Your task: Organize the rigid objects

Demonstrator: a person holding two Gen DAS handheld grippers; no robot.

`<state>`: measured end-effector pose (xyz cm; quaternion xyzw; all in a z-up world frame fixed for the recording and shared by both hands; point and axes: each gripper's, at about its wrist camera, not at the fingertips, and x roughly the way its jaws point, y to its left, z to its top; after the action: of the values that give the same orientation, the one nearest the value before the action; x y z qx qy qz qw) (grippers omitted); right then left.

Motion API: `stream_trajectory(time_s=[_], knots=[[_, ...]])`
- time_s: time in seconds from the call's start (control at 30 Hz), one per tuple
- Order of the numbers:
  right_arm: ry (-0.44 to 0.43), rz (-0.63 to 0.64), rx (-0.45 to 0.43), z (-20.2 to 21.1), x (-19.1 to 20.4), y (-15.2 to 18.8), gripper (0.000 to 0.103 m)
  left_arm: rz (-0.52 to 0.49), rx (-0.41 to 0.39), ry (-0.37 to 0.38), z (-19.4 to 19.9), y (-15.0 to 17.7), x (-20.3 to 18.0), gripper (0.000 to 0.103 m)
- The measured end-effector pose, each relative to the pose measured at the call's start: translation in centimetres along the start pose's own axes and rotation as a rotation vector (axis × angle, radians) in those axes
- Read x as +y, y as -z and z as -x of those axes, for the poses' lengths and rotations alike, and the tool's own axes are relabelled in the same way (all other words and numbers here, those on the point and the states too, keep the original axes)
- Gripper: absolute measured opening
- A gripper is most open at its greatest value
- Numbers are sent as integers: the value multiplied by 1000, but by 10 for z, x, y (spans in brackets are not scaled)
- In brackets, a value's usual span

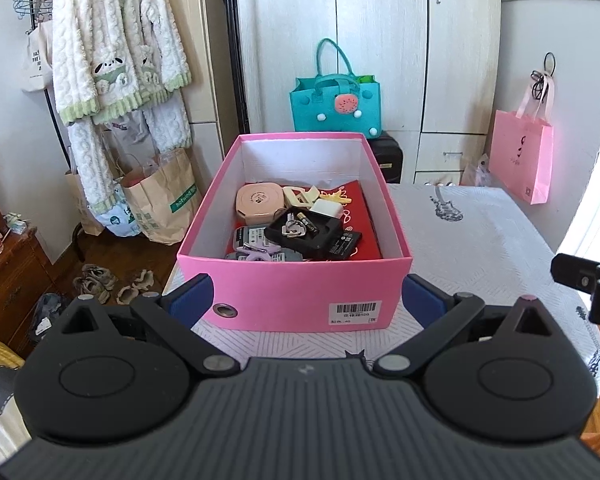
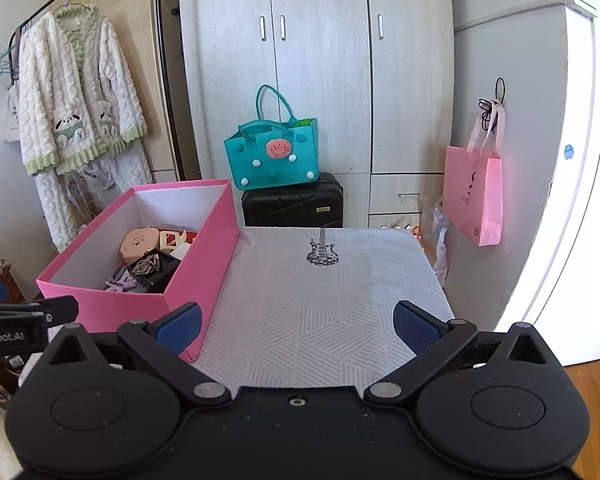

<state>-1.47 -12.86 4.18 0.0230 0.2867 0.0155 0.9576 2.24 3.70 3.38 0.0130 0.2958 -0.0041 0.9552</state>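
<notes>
A pink open box [image 1: 284, 284] stands on the table's left part; it also shows in the right wrist view [image 2: 204, 240]. Inside lie several small items: a pink round case [image 1: 258, 200], a black tray [image 1: 306, 232] with keys and a battery, a purple hair clip [image 1: 258, 250], a white charger [image 1: 327, 209], a red folder [image 1: 356, 200]. My left gripper [image 1: 306, 298] is open and empty, its fingers on either side of the box's near end. My right gripper [image 2: 298, 326] is open and empty over the bare tablecloth, right of the box.
The table has a white patterned cloth [image 2: 324, 292] with a guitar print [image 2: 322, 252]. Behind it stand a black suitcase [image 2: 296, 204] with a teal bag [image 2: 274, 156] and a wardrobe. A pink bag [image 2: 476, 196] hangs at right. Clothes hang at left.
</notes>
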Motion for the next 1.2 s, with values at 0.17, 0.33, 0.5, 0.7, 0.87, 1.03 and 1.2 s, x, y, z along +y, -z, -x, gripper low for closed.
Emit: stream_trajectory(time_s=[0.17, 0.33, 0.5, 0.7, 0.87, 1.03, 1.2], knots=[[42, 33, -24, 3, 5, 1, 103, 22, -29, 6, 9, 4, 3, 103], [44, 43, -28, 6, 8, 3, 103, 26, -23, -4, 9, 6, 6, 103], [46, 48, -36, 10, 8, 5, 103, 15, -29, -22, 10, 8, 5, 103], [43, 43, -37, 11, 8, 5, 103, 16, -26, -2, 11, 9, 4, 103], [40, 42, -36, 11, 7, 6, 103, 8, -28, -17, 11, 10, 4, 103], [40, 41, -34, 11, 8, 5, 103, -3, -32, -25, 12, 10, 2, 103], [35, 42, -33, 12, 8, 5, 103, -7, -34, -26, 14, 11, 1, 103]])
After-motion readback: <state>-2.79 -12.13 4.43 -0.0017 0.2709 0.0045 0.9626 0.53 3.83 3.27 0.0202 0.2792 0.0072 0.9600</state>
